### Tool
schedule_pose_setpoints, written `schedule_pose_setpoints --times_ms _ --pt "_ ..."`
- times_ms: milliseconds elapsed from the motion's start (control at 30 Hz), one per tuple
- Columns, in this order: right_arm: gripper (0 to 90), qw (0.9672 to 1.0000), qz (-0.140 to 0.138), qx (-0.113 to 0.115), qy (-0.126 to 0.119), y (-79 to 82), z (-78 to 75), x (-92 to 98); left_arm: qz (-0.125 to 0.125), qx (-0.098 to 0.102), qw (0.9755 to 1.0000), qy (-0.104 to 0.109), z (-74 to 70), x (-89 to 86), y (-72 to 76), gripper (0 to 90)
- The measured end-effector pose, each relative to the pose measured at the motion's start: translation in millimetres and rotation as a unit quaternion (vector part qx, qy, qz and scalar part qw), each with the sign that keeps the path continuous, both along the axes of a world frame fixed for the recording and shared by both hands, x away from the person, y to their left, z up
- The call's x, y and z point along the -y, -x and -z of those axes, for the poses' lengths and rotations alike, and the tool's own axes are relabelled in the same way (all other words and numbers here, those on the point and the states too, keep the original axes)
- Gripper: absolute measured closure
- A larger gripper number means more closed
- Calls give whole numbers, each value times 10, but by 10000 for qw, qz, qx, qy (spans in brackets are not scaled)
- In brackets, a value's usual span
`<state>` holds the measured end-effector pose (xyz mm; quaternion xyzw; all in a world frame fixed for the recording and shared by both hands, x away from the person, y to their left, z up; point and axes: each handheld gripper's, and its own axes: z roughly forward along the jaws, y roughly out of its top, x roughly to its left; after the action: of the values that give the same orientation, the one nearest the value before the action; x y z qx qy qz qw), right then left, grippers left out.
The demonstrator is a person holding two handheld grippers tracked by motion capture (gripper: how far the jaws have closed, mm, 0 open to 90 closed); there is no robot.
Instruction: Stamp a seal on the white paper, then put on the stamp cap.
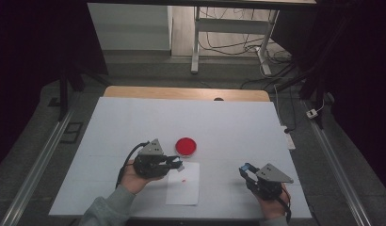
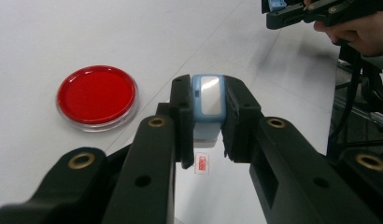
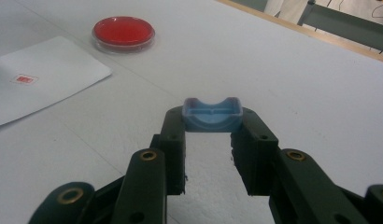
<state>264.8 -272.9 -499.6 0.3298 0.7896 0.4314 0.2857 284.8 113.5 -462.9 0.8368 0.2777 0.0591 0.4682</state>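
With its red mark printed on the paper sheet (image 1: 184, 183), left tool (image 2: 207, 116) grips stamp (image 2: 207, 95) above it; right tool (image 3: 211, 126) clamps stamp's blue cap (image 3: 211, 115) aside, near the counter's (image 1: 229, 122) front edge.

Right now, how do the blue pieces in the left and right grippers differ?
The stamp body in the left gripper is tall, with a shiny silver panel on its face; the blue cap in the right gripper is short, hollow and open, with a curved cut-out rim. The stamp body hangs over the white paper; the blue cap is over bare table. Both are light blue plastic, clamped between black fingers.
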Motion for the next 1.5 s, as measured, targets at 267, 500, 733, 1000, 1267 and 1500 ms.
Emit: schedule_pose_setpoints --times_ms 267,500,733,1000,1267,1500 --pt "659 10000 13 -7 7 -6 8 3 -174 -69 9996 215 -38 -118 -29 758" --pt "659 10000 8 2 9 -6 7 1 -227 -76 9993 289 -60 -166 -35 758" --pt "659 10000 23 -14 -12 -6 13 4 -181 -86 9995 249 -61 -146 -25 758" --pt "659 10000 22 -3 13 -10 5 2 -180 -88 9994 276 -61 -145 -25 758" --pt "659 10000 9 -17 50 -9 14 -18 -145 -100 9995 279 -55 -127 -27 758" --pt "659 10000 -45 -20 27 -8 18 -48 -114 -143 9994 291 -52 -119 -30 758"
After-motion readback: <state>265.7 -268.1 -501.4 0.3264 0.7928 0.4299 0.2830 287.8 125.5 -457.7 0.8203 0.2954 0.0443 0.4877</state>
